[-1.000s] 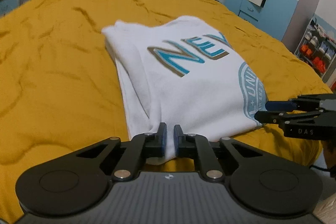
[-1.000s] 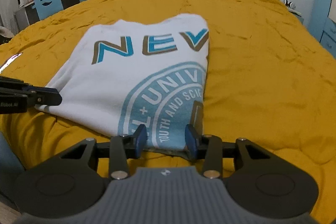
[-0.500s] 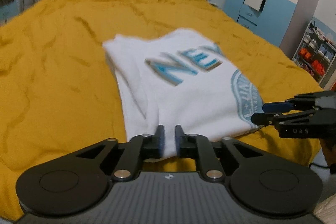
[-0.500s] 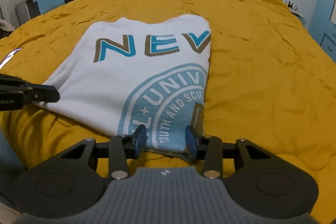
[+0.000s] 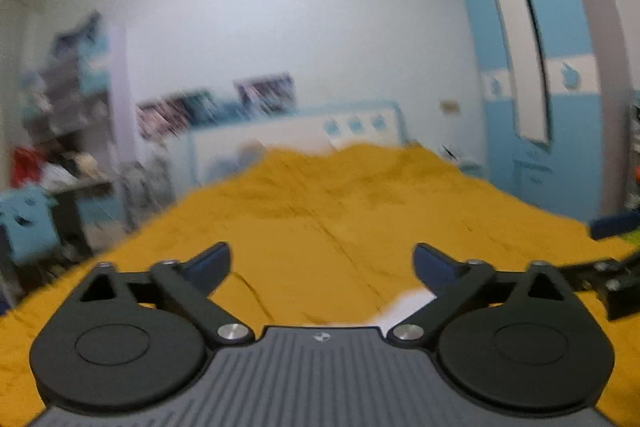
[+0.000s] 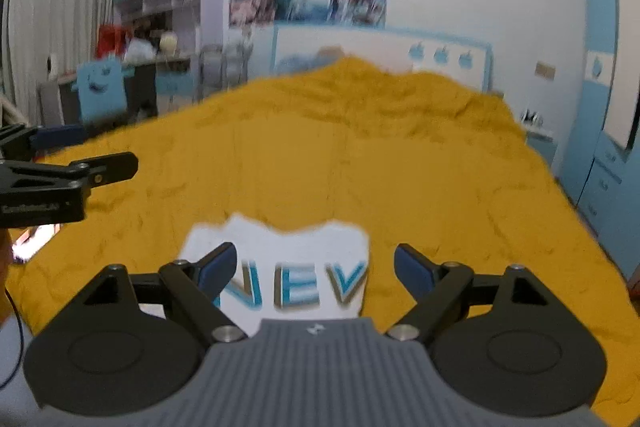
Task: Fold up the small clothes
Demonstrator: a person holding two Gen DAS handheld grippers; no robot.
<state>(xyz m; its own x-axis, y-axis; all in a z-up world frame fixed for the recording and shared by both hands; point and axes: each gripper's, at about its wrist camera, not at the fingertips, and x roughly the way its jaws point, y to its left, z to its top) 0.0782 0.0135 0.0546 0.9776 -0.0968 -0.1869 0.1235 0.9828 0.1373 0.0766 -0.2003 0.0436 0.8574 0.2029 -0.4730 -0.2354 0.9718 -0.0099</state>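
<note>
The folded white T-shirt (image 6: pixel 288 247) with blue "NEV" lettering lies on the mustard bedspread (image 6: pixel 360 147), just below and ahead of my right gripper (image 6: pixel 314 269), which is open and empty above it. In the left wrist view only a white corner of the shirt (image 5: pixel 404 307) shows under my left gripper (image 5: pixel 322 265), which is open and empty and tilted up toward the room. The left gripper also shows at the left edge of the right wrist view (image 6: pixel 96 155). The right gripper shows at the right edge of the left wrist view (image 5: pixel 612 259).
The headboard with apple shapes (image 6: pixel 380 51) stands at the far end of the bed. A blue wardrobe (image 5: pixel 540 131) stands on the right. A desk with a blue smiley chair (image 6: pixel 100 87) and shelves are on the left.
Both grippers let go of the shirt's near edge, opened wide and lifted, tilting up so the room and far wall come into view. The shirt stays folded on the bed.
</note>
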